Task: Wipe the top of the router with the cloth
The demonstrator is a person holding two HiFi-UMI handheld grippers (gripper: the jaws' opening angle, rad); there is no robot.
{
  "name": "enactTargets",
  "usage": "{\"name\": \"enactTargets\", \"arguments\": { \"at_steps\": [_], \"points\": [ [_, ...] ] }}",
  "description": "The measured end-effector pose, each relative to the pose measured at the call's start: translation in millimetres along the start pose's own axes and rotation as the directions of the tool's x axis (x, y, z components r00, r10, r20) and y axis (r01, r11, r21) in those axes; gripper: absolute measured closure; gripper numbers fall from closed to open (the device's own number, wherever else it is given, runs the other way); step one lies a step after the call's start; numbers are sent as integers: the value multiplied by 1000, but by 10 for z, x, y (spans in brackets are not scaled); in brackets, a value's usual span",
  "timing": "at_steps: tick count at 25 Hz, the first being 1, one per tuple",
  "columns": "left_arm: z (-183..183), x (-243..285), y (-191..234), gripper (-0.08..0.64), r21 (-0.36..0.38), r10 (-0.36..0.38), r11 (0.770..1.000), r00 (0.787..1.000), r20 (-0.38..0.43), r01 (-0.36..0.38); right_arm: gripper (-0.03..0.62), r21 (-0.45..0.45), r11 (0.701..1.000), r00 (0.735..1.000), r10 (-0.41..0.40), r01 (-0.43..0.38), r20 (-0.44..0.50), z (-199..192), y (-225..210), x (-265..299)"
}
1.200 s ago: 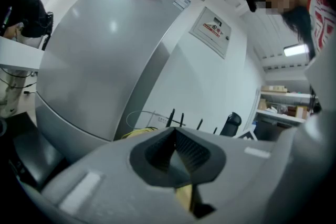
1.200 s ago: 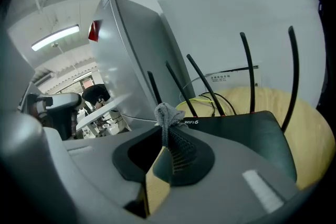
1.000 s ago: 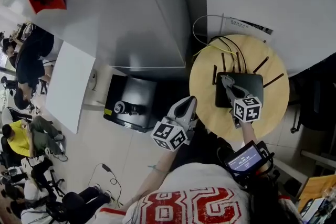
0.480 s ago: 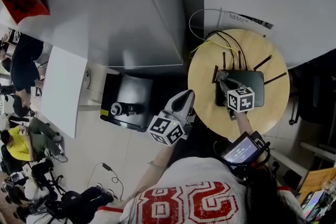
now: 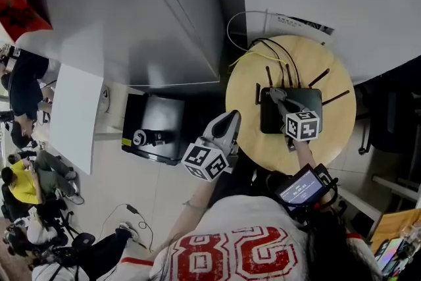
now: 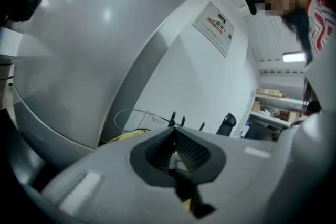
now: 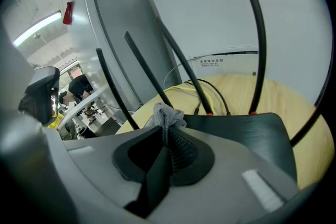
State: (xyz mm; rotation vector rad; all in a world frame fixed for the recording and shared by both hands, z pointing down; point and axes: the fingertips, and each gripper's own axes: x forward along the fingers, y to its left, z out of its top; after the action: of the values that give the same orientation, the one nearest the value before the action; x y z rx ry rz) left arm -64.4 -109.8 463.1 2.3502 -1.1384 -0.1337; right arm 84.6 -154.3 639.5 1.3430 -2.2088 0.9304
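Note:
A black router (image 5: 299, 105) (image 7: 241, 136) with several upright antennas lies on a round wooden table (image 5: 247, 115). My right gripper (image 5: 277, 97) (image 7: 167, 120) is over the router's left part, shut on a grey cloth (image 7: 165, 114) that bunches out past its tips. My left gripper (image 5: 230, 123) (image 6: 175, 136) hangs off the table's left edge, above the floor, with its jaws shut and nothing between them.
Black and yellow cables (image 5: 263, 49) run off the router's back toward the white wall. A big grey cabinet (image 5: 151, 16) stands to the left, with a black box (image 5: 158, 128) on the floor below it. People sit at far left (image 5: 23, 181).
The right gripper with the cloth has moved left across the router's top, from its middle toward its left part. The left gripper has barely moved.

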Motion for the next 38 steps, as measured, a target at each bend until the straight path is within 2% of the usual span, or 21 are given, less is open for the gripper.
{"name": "enactTargets", "arguments": {
  "at_steps": [6,16,22,25,28,32,38],
  "points": [
    [-100,136,-161,558,-4,2,1000,1000,-14,-2,557,49,996,997,-73,73,7,-21,-442,-274],
    [-188,446,-470,558,-10,-54,999,998,-13,54,557,98,975,979,-203,202,4,-155,-1147,-762],
    [-219,513,-575,558,-14,-62,998,998,-12,62,557,117,964,970,-243,241,1,-214,-1393,-948],
    [-227,479,-514,558,-18,-52,999,999,-11,51,557,123,962,969,-246,244,2,-216,-1362,-947],
    [-240,387,-400,558,-21,-28,999,1000,-6,27,557,112,975,981,-194,191,22,-147,-1046,-837],
    [-184,337,-325,558,-26,2,1000,1000,1,-2,557,58,996,997,-63,61,43,24,-462,-581],
    [-151,176,-285,558,-10,35,999,999,23,-34,557,-30,993,994,110,-111,-24,3,262,-225]
  ]
}}
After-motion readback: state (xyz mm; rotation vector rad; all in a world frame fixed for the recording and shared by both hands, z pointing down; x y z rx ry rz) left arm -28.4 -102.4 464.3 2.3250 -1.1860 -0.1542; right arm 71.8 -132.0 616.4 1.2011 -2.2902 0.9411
